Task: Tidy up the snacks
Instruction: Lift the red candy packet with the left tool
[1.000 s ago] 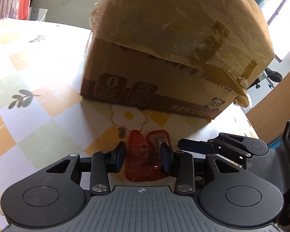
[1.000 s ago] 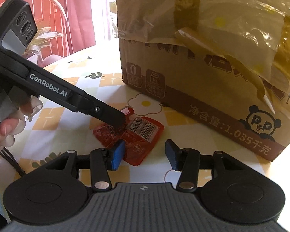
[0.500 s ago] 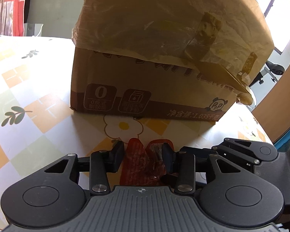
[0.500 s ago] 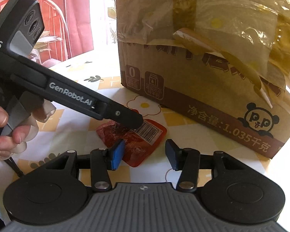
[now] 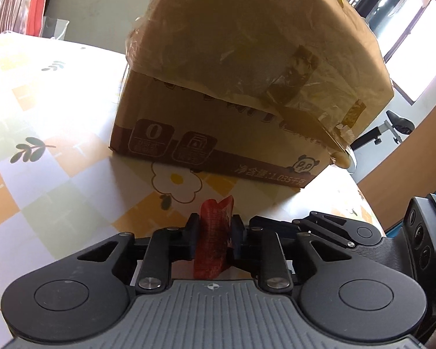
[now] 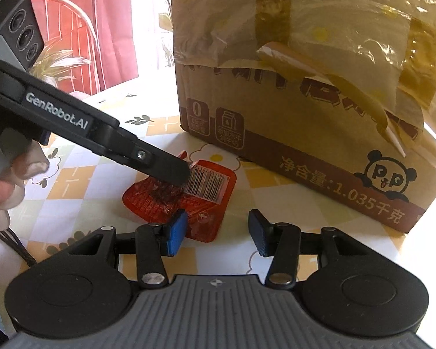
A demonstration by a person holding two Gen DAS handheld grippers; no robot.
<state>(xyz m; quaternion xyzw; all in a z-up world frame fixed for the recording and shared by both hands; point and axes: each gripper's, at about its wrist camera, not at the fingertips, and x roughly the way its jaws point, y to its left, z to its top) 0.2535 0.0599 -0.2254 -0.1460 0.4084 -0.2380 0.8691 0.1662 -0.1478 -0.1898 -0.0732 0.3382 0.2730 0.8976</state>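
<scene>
A red chair (image 6: 72, 43) stands behind the counter (image 5: 43, 174). A potted plant (image 6: 53, 61) sits near it. A dark office chair (image 5: 392, 128) stands well apart.

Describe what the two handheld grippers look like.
Both are matte black with round pivot discs and a ribbed grey base. The left gripper has dark pads, white GenRobot.AI lettering along its side and three lenses on its body. The right gripper has a bright blue pad on one finger.

A red snack packet (image 6: 186, 203) lay at twelve o'clock of the right gripper's (image 6: 215, 231) parted fingers, the left gripper (image 6: 177, 174) pressing it.
</scene>
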